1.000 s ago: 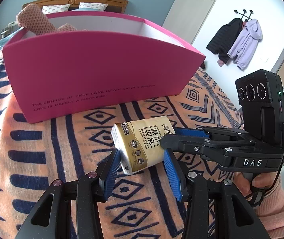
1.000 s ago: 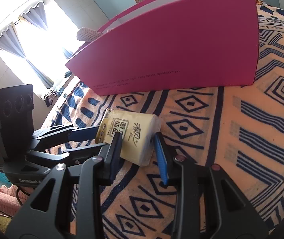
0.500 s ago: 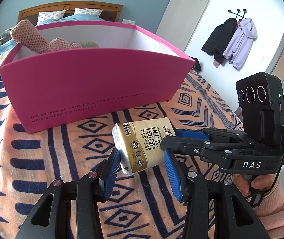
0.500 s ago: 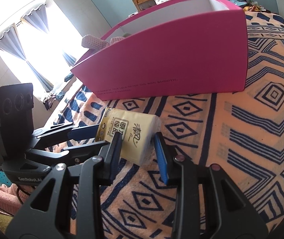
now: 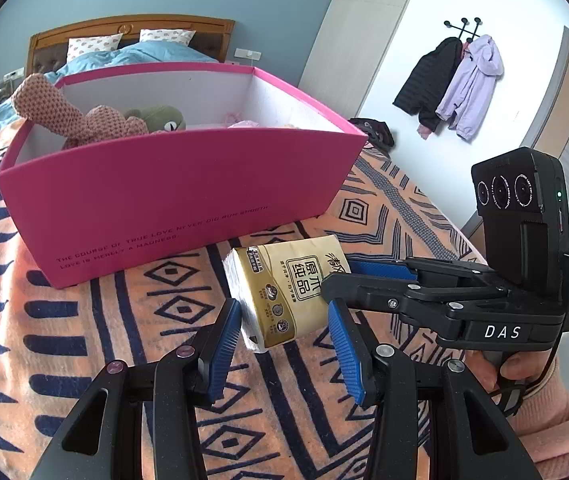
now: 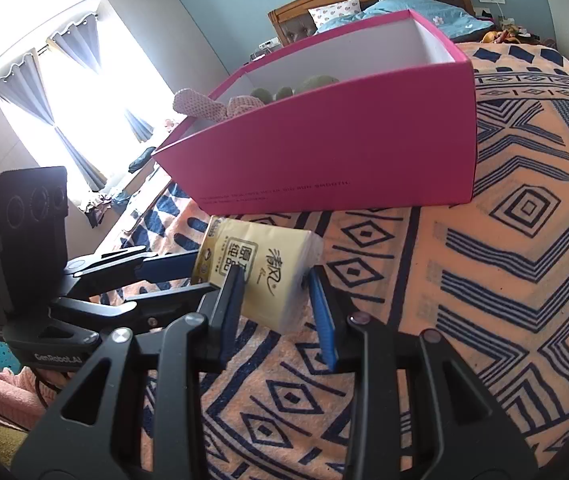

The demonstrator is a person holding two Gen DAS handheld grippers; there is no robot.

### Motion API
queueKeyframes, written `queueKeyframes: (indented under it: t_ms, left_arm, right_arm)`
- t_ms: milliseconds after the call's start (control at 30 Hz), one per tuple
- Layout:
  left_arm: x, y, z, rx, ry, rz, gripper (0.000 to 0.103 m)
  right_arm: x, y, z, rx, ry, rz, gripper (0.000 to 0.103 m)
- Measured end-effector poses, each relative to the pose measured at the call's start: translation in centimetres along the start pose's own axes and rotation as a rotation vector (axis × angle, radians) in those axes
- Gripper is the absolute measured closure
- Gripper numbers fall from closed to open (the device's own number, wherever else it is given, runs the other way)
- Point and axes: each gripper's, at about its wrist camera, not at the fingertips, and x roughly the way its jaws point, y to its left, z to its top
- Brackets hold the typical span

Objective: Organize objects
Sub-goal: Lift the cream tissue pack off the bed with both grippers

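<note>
A yellow tissue pack (image 5: 284, 292) is held in the air above the patterned blanket, in front of the pink box (image 5: 172, 200). My left gripper (image 5: 284, 344) and my right gripper (image 6: 276, 308) both clamp it from opposite ends; the pack also shows in the right wrist view (image 6: 260, 268). The right gripper body is seen from the left wrist view (image 5: 444, 300), the left one from the right wrist view (image 6: 84, 280). The pink box (image 6: 344, 160) holds a knitted pink toy (image 5: 56, 108) and a green plush (image 5: 160, 118).
The orange and navy blanket (image 5: 84, 340) covers the bed. A wooden headboard with pillows (image 5: 124, 36) stands behind the box. Coats (image 5: 456, 84) hang on the right wall. A bright window with curtains (image 6: 64, 92) is at the left.
Both grippers have risen with the tissue pack; the box's inside and the toys in it now show from above its front wall.
</note>
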Motion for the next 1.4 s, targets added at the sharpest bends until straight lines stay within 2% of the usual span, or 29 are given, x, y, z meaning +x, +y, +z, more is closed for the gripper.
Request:
queueKeyframes:
  t_ms: [1400]
  left_arm:
    - [-1.4,-2.0,3.1,0.056,-0.083,-0.010,0.057]
  right_arm:
    - [-2.8,1.1,1.7,-0.047,-0.099,-0.028,0.066]
